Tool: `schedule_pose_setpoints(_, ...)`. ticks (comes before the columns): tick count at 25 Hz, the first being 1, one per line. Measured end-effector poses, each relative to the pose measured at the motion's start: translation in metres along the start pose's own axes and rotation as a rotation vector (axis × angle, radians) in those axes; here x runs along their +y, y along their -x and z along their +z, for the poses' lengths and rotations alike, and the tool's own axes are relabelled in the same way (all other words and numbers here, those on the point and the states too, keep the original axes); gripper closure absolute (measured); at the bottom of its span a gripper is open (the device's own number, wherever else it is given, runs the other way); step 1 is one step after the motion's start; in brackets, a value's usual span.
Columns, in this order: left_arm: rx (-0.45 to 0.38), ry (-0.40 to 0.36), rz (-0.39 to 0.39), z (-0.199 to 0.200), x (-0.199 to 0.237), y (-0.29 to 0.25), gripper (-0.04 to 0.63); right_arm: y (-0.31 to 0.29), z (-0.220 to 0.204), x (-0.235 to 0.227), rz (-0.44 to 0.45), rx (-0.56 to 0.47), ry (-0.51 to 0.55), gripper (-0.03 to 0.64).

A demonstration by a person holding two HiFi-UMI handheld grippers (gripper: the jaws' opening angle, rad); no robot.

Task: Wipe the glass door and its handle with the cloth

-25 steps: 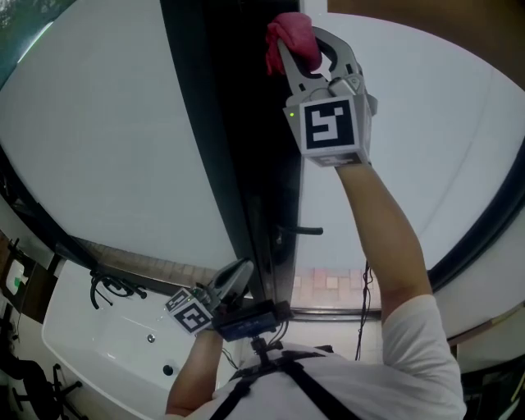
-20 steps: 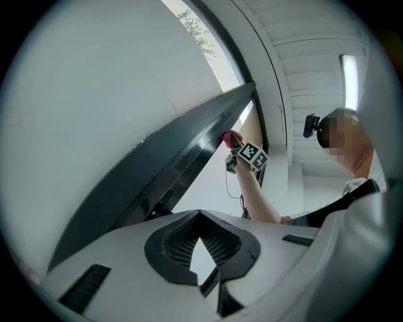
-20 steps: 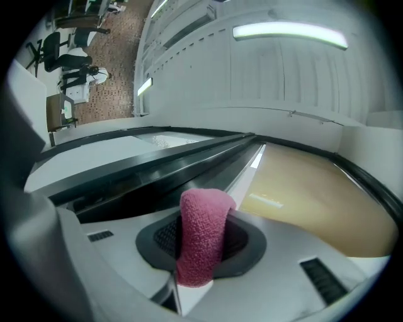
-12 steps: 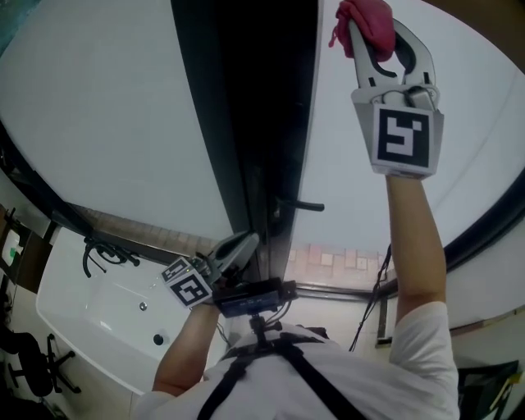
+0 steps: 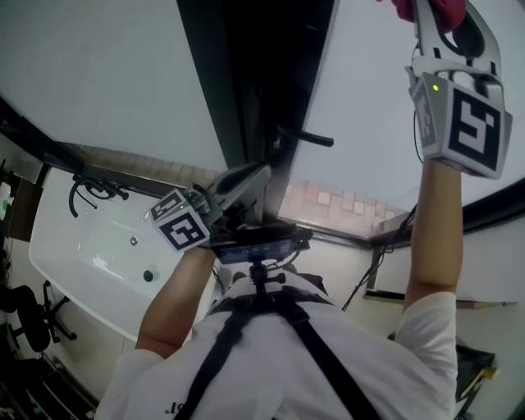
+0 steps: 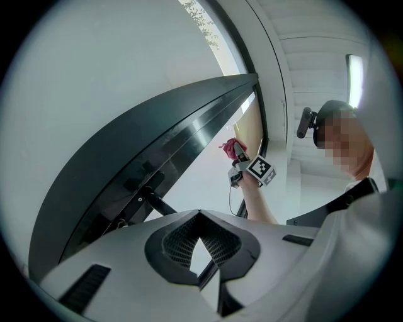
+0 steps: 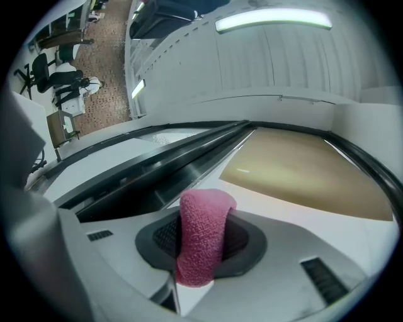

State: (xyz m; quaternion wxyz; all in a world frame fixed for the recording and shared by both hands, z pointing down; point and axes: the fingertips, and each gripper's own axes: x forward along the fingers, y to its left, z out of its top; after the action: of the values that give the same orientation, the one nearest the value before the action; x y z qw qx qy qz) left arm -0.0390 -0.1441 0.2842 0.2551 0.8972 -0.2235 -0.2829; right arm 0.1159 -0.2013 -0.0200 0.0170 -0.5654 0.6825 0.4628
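Observation:
The glass door has a frosted white pane point(image 5: 365, 98) and a dark frame point(image 5: 254, 74), with a black bar handle point(image 5: 305, 137) sticking out of the frame. My right gripper point(image 5: 428, 11) is raised at the top right, shut on a pink cloth point(image 5: 402, 8) that lies against the pane. In the right gripper view the cloth point(image 7: 203, 234) stands folded between the jaws of the right gripper point(image 7: 200, 248). My left gripper point(image 5: 246, 179) is shut and holds nothing, low beside the frame just under the handle. The left gripper view shows the handle point(image 6: 154, 202) close ahead and the cloth point(image 6: 232, 148) further up.
A white tub point(image 5: 82, 254) with a black tap point(image 5: 89, 187) lies at the lower left. Office chairs point(image 5: 33, 320) stand at the left edge. A black cable point(image 5: 385, 246) hangs under the door's lower right. A ceiling light point(image 7: 274, 20) runs overhead.
My right gripper has carried the cloth rightwards and upwards across the pane, away from the dark frame. The left gripper has risen a little towards the handle.

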Motion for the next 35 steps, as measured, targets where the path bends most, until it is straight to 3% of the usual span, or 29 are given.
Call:
schedule_pose_setpoints(10, 0.013, -0.014, -0.004, -0.008, -0.005, -0.009, 0.603, 0.035, -0.011, 0.008, 0.003, 0.012, -0.079, 0.517)
schedule_pose_setpoints(17, 0.018, 0.002, 0.007, -0.009, 0.001, -0.007, 0.603, 0.047, -0.014, 0.044, 0.088, 0.009, -0.124, 0.517)
schedule_pose_setpoints(35, 0.015, 0.006, 0.045, -0.015, 0.012, 0.003, 0.603, 0.093, -0.087, 0.165, 0.321, 0.219, -0.342, 0.517)
